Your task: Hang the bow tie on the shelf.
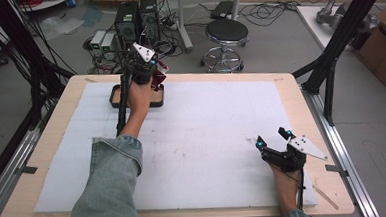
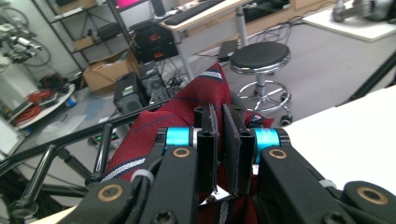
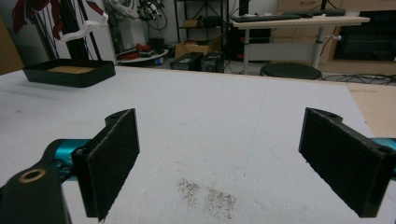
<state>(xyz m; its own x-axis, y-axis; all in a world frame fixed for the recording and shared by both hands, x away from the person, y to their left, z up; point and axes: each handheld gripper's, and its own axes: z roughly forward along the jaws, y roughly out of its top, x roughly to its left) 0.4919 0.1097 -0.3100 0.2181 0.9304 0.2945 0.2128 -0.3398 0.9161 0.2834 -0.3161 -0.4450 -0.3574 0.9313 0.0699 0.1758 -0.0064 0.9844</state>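
Looking down from the high view: left gripper raised over the far left of the table, pinching a red striped tie above a shallow black tray. Lifted high, probably to let the cloth hang free of the tray rim. A black stand rising just beside that forearm, close enough to snag the tie. Right gripper resting near the right edge on the white mat, well apart from the tie and idle. A black stool and boxes with cables on the floor beyond the far edge.

Along the left gripper view: jaws nearly together on a fold of the red striped tie, cloth bunched behind and below them; grip narrow and near the fold's edge, so possibly insecure. Black stand bars crossing at the left, stool farther off.

Along the right gripper view: jaws spread wide with nothing between, bare white mat ahead with a dark smudge. Black tray at the far left, its wooden floor bare where visible; red and white cloth hanging above it. Clear path across the mat toward the tray.
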